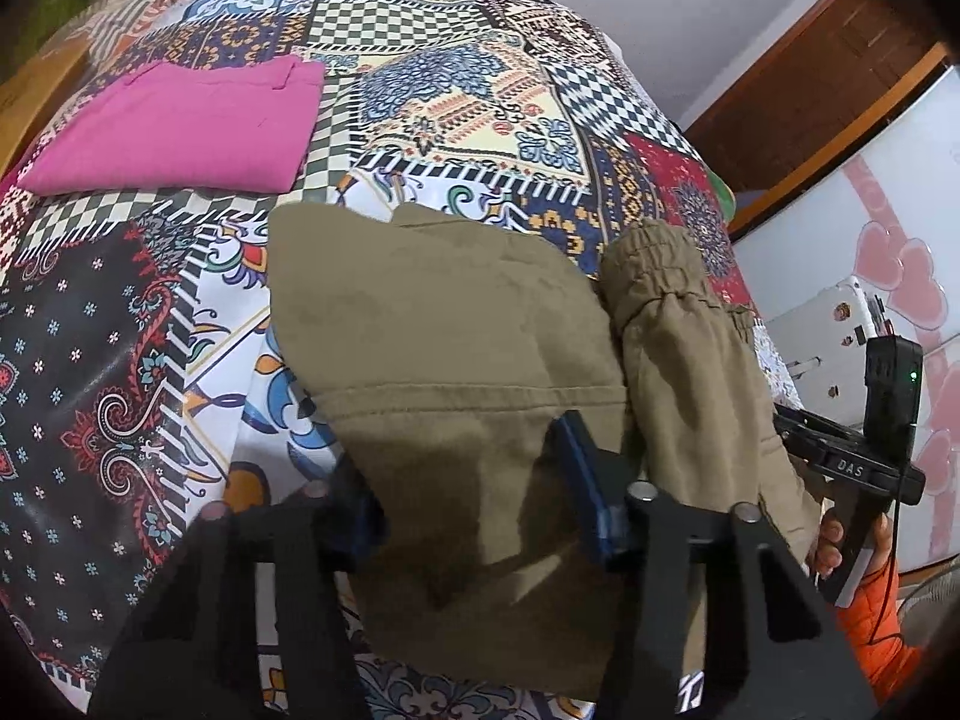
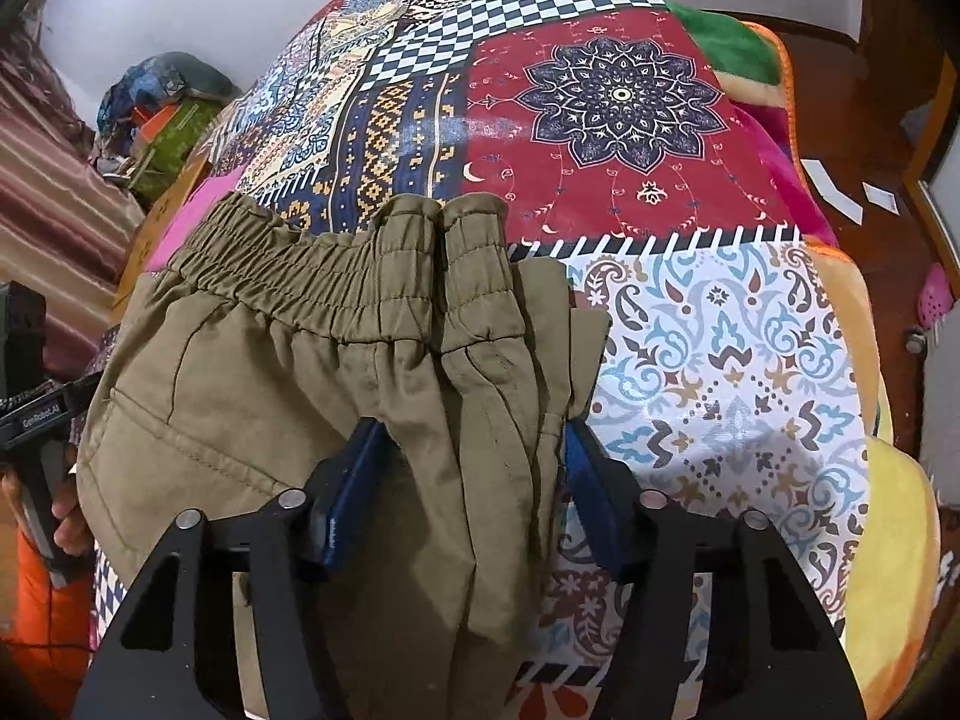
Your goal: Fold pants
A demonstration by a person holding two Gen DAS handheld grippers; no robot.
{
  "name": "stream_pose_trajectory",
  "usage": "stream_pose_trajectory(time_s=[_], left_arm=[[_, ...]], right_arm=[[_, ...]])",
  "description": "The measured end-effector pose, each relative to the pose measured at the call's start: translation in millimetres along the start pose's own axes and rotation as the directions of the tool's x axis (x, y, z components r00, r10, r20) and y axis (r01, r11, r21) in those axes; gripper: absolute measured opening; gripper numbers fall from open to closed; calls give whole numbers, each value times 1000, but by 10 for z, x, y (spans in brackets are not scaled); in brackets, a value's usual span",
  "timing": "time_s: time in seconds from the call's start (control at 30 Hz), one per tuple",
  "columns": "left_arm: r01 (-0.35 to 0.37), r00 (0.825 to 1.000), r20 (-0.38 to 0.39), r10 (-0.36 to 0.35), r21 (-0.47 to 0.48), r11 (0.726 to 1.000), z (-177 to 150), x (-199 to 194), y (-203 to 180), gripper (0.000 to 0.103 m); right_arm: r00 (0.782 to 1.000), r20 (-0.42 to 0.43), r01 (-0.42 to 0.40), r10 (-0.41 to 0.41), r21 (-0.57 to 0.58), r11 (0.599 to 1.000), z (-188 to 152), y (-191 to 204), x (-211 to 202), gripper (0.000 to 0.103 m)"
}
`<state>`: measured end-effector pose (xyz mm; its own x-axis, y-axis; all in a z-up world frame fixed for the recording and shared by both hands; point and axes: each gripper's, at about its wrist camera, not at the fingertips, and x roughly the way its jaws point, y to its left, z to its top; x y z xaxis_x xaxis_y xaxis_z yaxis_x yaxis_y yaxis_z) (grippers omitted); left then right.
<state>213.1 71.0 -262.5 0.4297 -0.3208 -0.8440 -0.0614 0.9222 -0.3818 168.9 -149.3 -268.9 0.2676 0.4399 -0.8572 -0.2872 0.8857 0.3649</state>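
Olive pants (image 1: 456,324) on patchwork bedspread (image 1: 456,96), white wall (image 1: 690,6) behind.

Folded pink cloth (image 1: 174,126) on patchwork bedspread (image 1: 456,114)

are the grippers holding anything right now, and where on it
Both grip the olive pants. The left gripper pinches the hem end, the right gripper pinches bunched fabric just below the elastic waistband.

Both wrist views look steeply down, close over the olive pants (image 1: 456,324) on the patterned bedspread (image 2: 708,360); the left faces the hem end, the right the waistband, sharing the pants.
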Motion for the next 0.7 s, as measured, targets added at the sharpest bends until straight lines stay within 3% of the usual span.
stream_pose_trajectory(time_s=[0.27, 0.43, 0.5, 0.57, 0.7], left_arm=[[9, 1000, 6, -9, -7, 1000, -51, -83, -14, 21], [14, 1000, 23, -14, -4, 1000, -172, -249, -27, 15], [12, 999, 30, -12, 2, 1000, -244, -334, -24, 15], [14, 1000, 26, -14, 3, 1000, -295, -374, -6, 15], [15, 1000, 14, -15, -2, 1000, -370, -375, 32, 15]], right_arm=[[999, 37, 8, -6, -31, 999, 37, 48, -128, 24], [999, 45, 14, -11, -51, 999, 11, 116, -190, 22], [1000, 25, -11, 12, -30, 999, -14, 100, -205, 29], [999, -15, -43, 43, 13, 999, -42, 43, -194, 49], [996, -53, -65, 69, 72, 995, -138, -102, -203, 58]])
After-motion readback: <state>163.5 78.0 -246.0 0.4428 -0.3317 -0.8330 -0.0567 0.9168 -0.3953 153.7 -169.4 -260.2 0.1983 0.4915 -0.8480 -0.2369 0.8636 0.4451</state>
